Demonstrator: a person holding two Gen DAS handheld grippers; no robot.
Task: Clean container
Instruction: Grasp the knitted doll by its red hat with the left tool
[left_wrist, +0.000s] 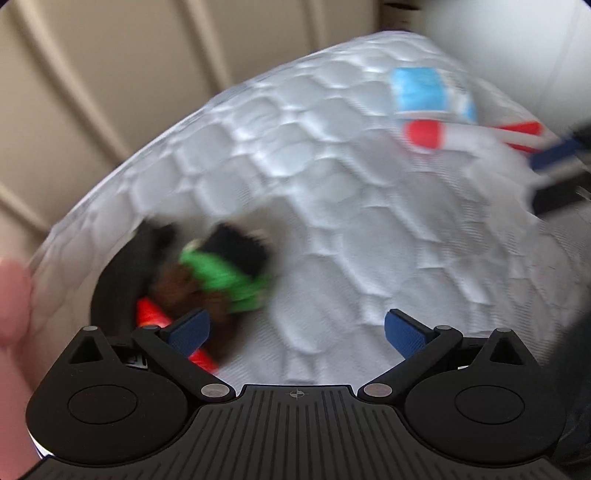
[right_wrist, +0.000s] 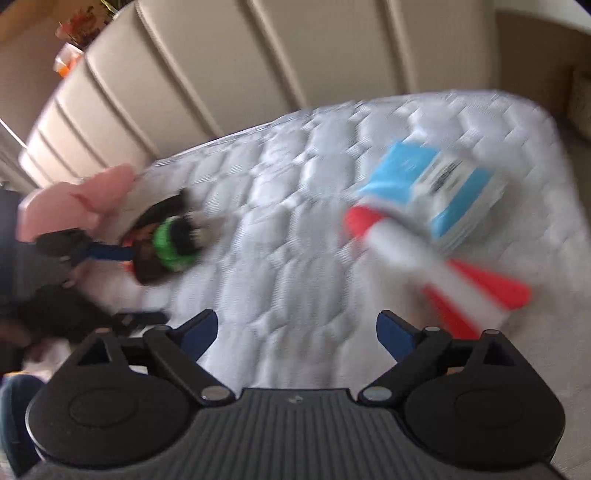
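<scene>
Two tools spread over the mattress

Both the left tool (left_wrist: 297, 332) and right tool (right_wrist: 297, 334) stood spread, nothing between their pads. Black container (left_wrist: 118, 280) lay at mattress (left_wrist: 332, 221) near-left edge, toys spilling out; blue box (right_wrist: 432, 188) and red-white rocket (right_wrist: 424, 258) lay right.

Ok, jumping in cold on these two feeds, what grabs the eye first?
The white quilted mattress fills both views, backed by a beige padded headboard. On its right lie a light-blue box and a red-and-white tube-shaped object beside it. At left is a blurred bright-green and brown bundle, near the open left claw.
</scene>
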